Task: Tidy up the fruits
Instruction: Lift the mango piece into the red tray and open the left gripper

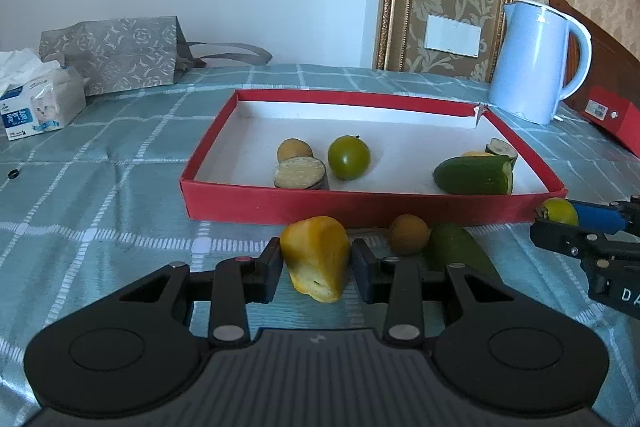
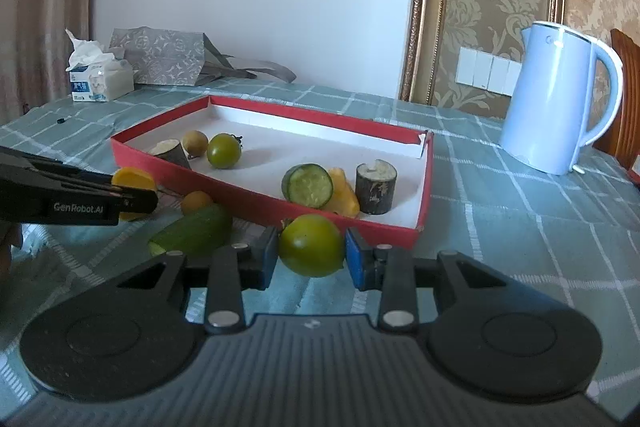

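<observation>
Red tray point(image 2: 394, 233) with white floor sits on the checked surface point(image 2: 520, 247), holding six pieces: one cut cucumber point(image 2: 307, 185), two dark-skinned cut chunks point(image 2: 376, 188), one green tomato point(image 2: 223, 150), one yellow pepper piece point(image 2: 343, 193), one small brown round fruit point(image 2: 195, 143). Outside, just beside the tray's near wall: one cucumber piece point(image 2: 196, 231) and one small brown fruit point(image 1: 409, 233) lying loose. Left gripper point(image 1: 317, 263) has its fingers pinching a yellow pepper chunk point(image 1: 316, 259), wrinkled with cut edges; right gripper point(image 2: 311, 253) has its fingers pinching a second green tomato point(image 2: 311, 250), glossy and round.
</observation>
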{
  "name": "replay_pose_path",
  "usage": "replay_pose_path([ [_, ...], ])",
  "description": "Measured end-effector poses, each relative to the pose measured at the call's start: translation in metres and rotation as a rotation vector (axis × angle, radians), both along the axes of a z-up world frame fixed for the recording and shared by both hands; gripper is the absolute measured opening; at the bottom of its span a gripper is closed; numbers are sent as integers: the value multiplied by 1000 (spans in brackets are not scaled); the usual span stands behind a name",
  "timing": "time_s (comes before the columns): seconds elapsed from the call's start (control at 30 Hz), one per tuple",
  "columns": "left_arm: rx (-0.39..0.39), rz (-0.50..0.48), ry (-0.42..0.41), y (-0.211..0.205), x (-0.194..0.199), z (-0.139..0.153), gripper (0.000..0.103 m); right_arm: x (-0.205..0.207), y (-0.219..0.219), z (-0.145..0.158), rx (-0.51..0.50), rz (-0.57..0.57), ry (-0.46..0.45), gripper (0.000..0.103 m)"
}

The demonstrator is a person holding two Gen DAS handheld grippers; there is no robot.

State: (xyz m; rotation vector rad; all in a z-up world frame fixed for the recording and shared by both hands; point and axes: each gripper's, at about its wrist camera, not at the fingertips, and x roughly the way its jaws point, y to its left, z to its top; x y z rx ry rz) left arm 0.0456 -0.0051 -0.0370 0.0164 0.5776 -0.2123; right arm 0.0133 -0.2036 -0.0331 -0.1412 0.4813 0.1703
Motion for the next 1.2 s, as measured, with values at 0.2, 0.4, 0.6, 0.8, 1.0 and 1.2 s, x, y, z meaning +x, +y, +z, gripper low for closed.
replay_pose_path([
  [0.2,11,19,-2,1,0,0,36,-1,-2,-1,3,0,2,34],
  [0.4,35,23,-12,-2,0,0,36,-1,-2,-1,2,3,3,34],
  [0.6,52,25,-35,-5,-2,6,33,-2,-1,-1,-1,7,8,34],
  [0.8,61,-10,-117,-15,-1,28,32,-1,0,-2,-6,9,12,34],
  [1.0,115,-59,-154,-41,24,39,29,0,0,-2,-8,8,17,34],
  [1.2,87,-94,-144,-50,40,42,29,0,1,-3,-8,7,21,34],
])
